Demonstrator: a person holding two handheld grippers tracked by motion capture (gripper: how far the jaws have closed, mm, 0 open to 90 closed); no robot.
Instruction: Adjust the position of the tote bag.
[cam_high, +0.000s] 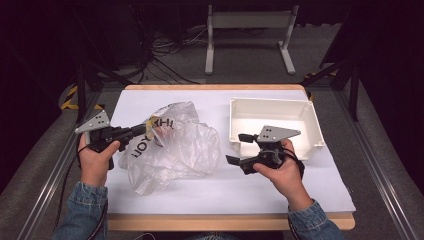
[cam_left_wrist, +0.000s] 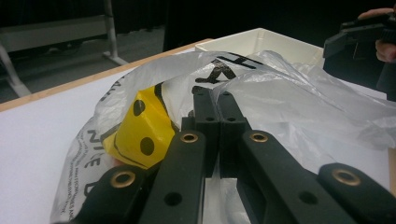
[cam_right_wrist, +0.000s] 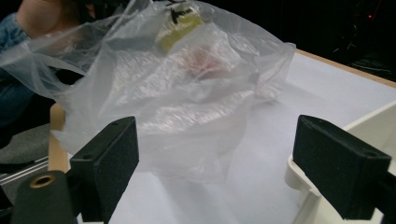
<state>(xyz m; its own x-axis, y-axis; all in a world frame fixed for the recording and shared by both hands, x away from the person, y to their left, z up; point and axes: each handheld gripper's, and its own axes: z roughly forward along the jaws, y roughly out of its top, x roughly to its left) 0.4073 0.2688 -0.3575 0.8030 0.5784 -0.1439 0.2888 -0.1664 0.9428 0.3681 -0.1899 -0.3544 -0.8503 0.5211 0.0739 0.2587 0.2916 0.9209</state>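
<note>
Your left gripper has its jaws pressed together on the edge of the clear plastic bag, which lies crumpled on the white desk left of centre. A yellow block with black dots sits inside the bag, just beside those jaws. Your right gripper hovers between the bag and the white tray, jaws spread wide with nothing between them.

Your table had a white top with a wooden edge; a crumpled plastic bag and a white tray lay on it.
</note>
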